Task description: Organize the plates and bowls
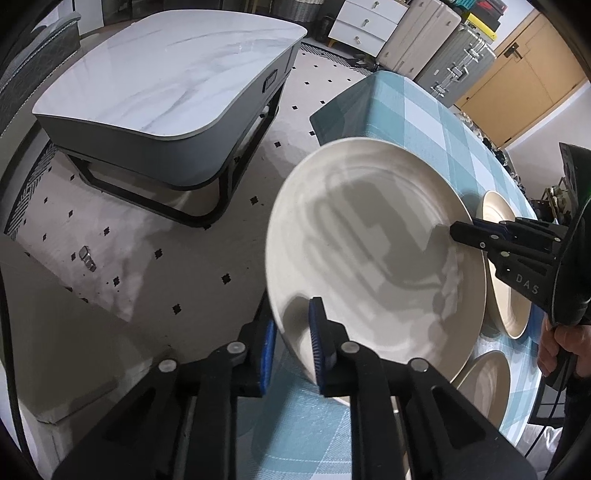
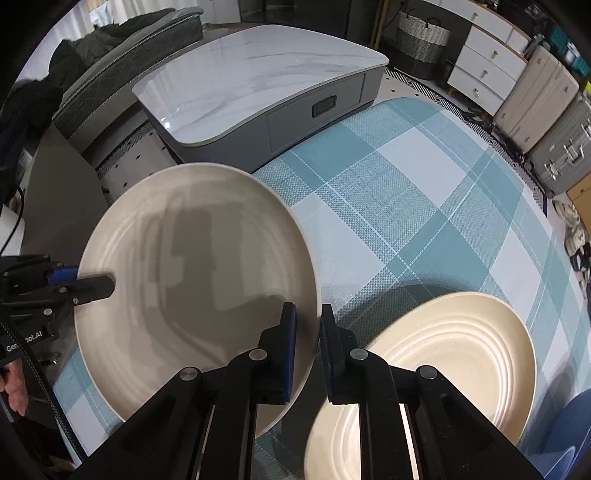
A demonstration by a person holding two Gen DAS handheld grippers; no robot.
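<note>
Two black hand-held grippers clamp one large cream-white round plate (image 1: 373, 251) by opposite edges: the left hand-held gripper (image 1: 293, 347) pinches the near rim between its blue pads, and the right hand-held gripper (image 2: 307, 343) grips the far side, its jaws closed on the rim. The plate sits tilted at the edge of a surface draped in a teal-and-white checked cloth (image 2: 424, 206), partly overhanging the floor. Just beside it on the cloth lies a smaller cream ribbed plate (image 2: 436, 365), with another cream dish (image 1: 484, 376) near it in the left wrist view. Beyond stands a low marble-topped grey coffee table (image 1: 166, 81) on a pale dotted rug (image 1: 207, 258); hard-shell suitcases (image 1: 443, 51) and a white drawer unit (image 1: 369, 18) line the wall.
</note>
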